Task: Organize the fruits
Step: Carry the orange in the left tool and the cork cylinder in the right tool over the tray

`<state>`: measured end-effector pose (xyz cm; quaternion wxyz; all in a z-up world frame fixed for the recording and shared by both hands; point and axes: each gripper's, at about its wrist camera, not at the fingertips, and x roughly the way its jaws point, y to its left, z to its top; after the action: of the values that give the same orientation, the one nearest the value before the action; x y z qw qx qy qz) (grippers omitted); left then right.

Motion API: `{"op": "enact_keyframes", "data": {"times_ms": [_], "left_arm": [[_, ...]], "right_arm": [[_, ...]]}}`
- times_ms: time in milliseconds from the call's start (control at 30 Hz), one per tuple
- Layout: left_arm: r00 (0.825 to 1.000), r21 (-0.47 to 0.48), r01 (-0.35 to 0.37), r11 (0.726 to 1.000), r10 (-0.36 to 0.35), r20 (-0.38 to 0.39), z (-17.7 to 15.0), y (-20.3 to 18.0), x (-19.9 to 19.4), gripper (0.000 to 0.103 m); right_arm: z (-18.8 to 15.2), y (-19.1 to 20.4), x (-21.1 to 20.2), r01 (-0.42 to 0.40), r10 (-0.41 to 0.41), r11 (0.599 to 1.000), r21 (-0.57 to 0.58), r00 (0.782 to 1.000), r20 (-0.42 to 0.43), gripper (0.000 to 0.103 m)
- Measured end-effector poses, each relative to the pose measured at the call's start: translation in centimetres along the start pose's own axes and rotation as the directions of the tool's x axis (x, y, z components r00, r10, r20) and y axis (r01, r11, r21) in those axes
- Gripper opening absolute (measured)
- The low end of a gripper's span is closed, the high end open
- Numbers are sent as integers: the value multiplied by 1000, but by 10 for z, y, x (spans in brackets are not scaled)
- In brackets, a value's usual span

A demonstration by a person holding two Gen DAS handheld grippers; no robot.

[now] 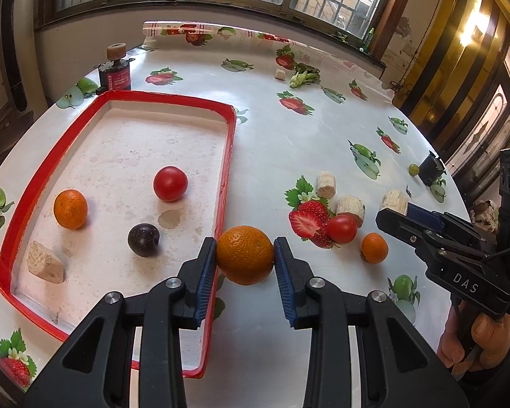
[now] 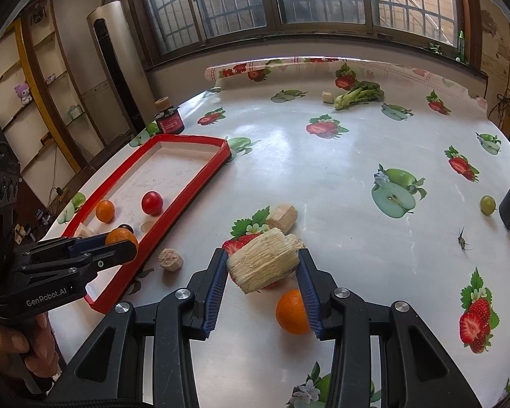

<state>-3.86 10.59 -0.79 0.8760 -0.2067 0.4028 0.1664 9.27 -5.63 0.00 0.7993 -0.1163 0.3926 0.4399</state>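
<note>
So the left tool [image 1: 245,255] is clamped on an orange [image 1: 245,254], blue pads pressing both sides, and it hangs right over the near right rim of the red tray [image 1: 228,156]. That's the bit that matters: the tray opening lies just to the left of the held orange, so I'd guess a short sideways shift and it can drop in. The orange is round with pebbly, slightly shiny skin, no long axis to worry about.

The right tool [image 2: 262,265] is closed on a pale fibrous chunk [image 2: 262,263], lying crossways between the pads with its cut ends facing them. It's well off to the right of the tray, so the left hand is clearly nearer.

Already in the tray: 1 small orange [image 1: 70,209], 1 tomato [image 1: 170,183], 1 dark plum [image 1: 143,239] and 1 pale chunk [image 1: 46,262]. Still out on the surface [image 1: 289,156]: another tomato [image 1: 341,228] and a little orange [image 1: 374,247].
</note>
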Motion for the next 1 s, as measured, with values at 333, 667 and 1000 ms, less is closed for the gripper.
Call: {"op": "enact_keyframes", "data": {"times_ms": [333, 667, 1000], "left_arm": [[1000, -31, -20, 999, 20, 13, 4, 21, -6, 31], [998, -57, -50, 997, 51, 22, 9, 45, -9, 32], [996, -87, -85, 993, 87, 25, 19, 77, -11, 32]], "right_arm": [[5, 21, 12, -26, 26, 999, -31, 1000, -18, 42], [16, 43, 30, -58, 55, 996, -67, 998, -41, 42], [35, 72, 57, -97, 90, 989, -114, 994, -68, 42]]}}
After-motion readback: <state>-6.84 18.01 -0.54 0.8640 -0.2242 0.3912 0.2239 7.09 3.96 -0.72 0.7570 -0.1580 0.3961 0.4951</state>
